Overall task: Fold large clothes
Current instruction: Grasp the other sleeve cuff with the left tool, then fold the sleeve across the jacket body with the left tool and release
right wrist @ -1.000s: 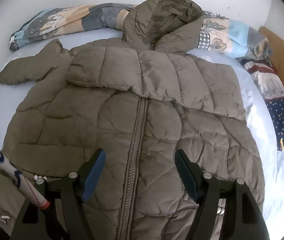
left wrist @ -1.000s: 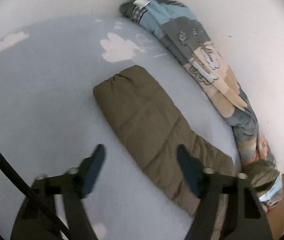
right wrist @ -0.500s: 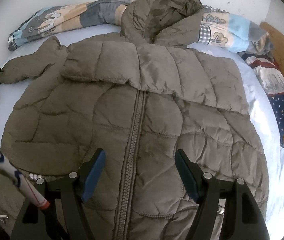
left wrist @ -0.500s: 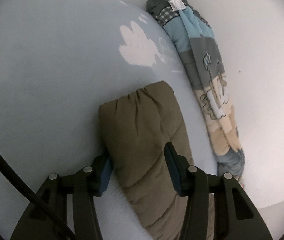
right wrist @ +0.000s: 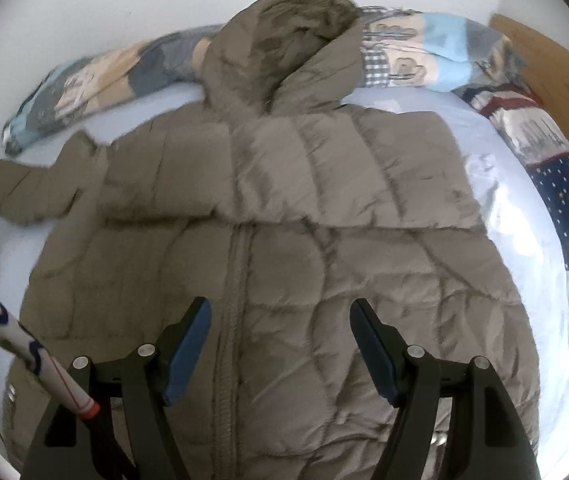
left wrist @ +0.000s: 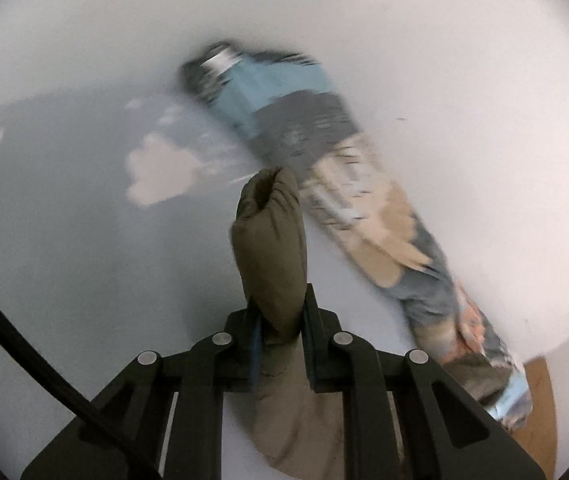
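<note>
2 claws | left claw clamped on jacket sleeve | right claw wide above jacket on bed | advice: carry cuff across chest, keep quilting flat.

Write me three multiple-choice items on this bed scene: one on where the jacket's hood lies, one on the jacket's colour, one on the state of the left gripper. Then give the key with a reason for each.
1. The hood of the puffer jacket rests on:
A. the patterned rolled blanket by the wall
B. the wooden bed frame
C. the jacket's zip

2. The jacket is:
A. navy
B. olive-brown
C. red

3. The left gripper is:
A. wide open over bare sheet
B. shut on the jacket sleeve
C. shut on the blanket

Key: 1 A, the hood overlaps the blanket at the far edge of the bed. 2 B, all its quilted panels are olive-brown. 3 B, the sleeve's end is pinched between both fingers.
</note>
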The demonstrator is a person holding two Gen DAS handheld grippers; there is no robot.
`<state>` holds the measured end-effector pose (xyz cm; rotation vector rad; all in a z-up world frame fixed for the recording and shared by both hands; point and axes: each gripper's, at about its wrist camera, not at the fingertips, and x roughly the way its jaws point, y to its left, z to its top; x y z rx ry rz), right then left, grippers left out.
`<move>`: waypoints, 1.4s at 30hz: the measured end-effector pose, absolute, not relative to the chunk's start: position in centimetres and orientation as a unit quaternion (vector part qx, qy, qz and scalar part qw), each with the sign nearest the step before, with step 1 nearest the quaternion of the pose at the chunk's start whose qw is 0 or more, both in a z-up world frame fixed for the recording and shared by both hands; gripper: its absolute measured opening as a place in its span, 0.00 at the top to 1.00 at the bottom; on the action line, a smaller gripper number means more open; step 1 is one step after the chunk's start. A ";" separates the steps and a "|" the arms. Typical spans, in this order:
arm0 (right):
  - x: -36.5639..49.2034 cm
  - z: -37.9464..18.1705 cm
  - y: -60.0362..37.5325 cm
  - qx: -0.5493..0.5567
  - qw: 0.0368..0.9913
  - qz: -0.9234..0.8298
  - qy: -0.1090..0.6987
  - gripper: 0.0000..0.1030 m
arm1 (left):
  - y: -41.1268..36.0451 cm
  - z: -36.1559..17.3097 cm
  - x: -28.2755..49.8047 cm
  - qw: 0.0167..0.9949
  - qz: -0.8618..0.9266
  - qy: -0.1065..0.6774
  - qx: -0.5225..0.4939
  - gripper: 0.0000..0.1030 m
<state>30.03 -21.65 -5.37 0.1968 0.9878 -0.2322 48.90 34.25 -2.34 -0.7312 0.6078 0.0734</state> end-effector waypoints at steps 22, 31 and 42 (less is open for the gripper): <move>24.9 1.2 -32.5 0.222 0.882 -0.173 0.379 0.26 | 4.7 16.8 40.8 0.924 -0.175 0.267 -0.209 0.84; 22.1 2.7 -36.3 0.253 0.879 -0.193 0.356 0.26 | -8.9 12.0 40.0 0.901 -0.235 0.328 -0.160 0.84; 20.3 3.3 -39.1 0.272 0.874 -0.208 0.344 0.26 | -19.2 -3.3 41.1 0.866 -0.242 0.426 -0.096 0.84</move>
